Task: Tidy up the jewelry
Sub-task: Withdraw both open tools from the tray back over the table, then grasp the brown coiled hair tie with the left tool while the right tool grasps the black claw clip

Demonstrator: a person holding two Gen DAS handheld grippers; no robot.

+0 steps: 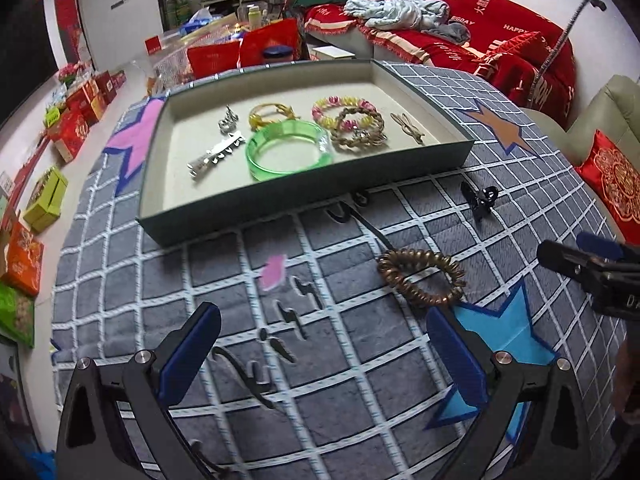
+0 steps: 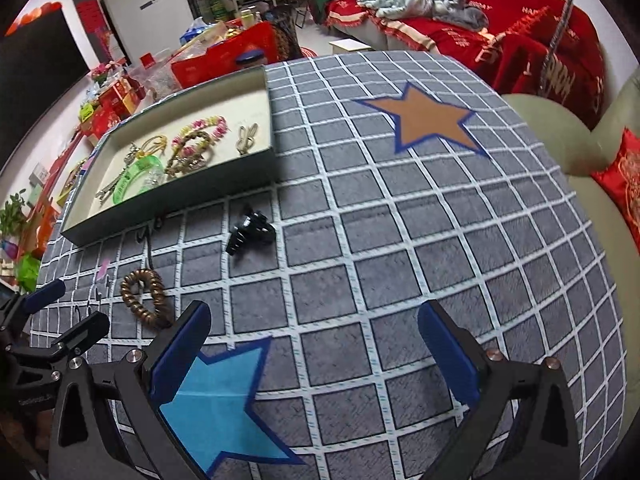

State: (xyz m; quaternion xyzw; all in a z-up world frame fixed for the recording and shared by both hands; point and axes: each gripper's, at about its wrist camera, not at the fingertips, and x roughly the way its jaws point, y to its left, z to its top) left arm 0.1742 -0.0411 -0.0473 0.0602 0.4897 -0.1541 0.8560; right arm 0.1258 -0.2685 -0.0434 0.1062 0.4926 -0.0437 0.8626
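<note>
Both grippers, left gripper [image 1: 320,354] and right gripper [image 2: 314,354], are held with fingers spread apart and empty above the grid-patterned mat [image 2: 400,240]. Bracelets and clips are gathered in the tray [image 1: 304,196]; a coiled hair tie [image 1: 420,276] and black claw clip [image 2: 250,230] are left on the mat.

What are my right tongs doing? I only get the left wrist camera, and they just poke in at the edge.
Observer: The right tongs are open and empty, hovering above the blue star.
Operator: Is the black clip close to them?
Observer: The black claw clip lies ahead of them and a little to the left, well apart from both fingers.
Operator: And the curly brown ring?
Observer: The brown coil hair tie lies just outside the left finger, not between the two.
</note>
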